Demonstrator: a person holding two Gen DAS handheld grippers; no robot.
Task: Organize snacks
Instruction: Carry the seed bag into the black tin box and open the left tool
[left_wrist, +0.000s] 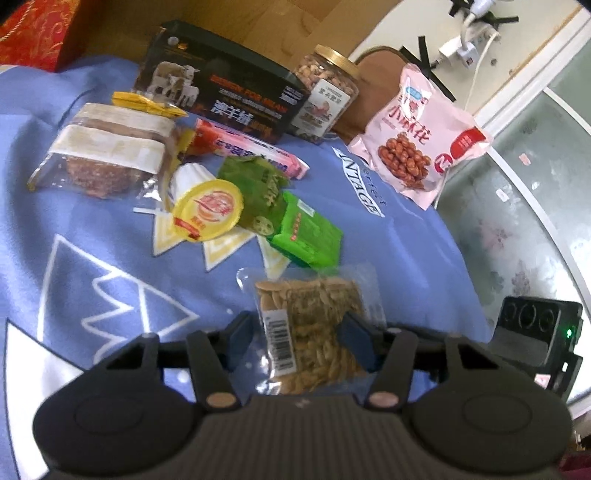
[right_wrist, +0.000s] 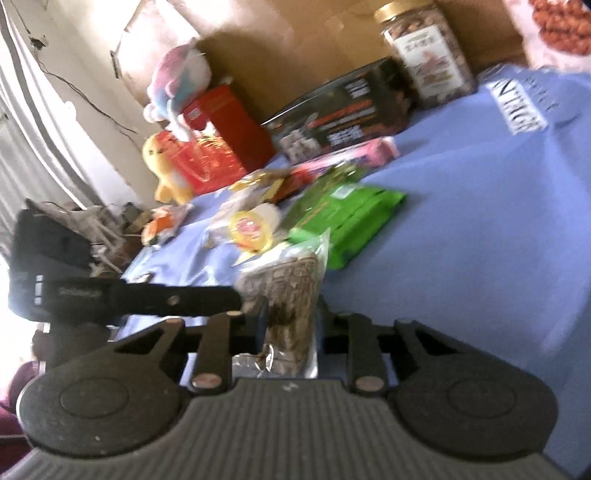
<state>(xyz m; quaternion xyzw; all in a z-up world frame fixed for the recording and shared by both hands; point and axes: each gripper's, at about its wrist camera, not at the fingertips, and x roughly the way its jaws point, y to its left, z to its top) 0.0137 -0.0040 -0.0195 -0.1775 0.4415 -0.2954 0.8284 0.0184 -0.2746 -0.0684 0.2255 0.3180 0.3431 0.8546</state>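
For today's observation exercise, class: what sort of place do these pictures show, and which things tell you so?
Probably a lived-in room at home, not a shop or lab. Snacks lie on a blue printed blanket, soft toys sit by a cardboard box, and a power strip hangs on the wall.

Both claws tilt downward, the left claw (left_wrist: 301, 341) half-closed, the right claw (right_wrist: 290, 317) seemingly narrower

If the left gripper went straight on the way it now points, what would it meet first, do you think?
The left gripper already has the clear seed packet between its fingers. Beyond that, the green snack pack lies next in line, though depth is hard to judge.
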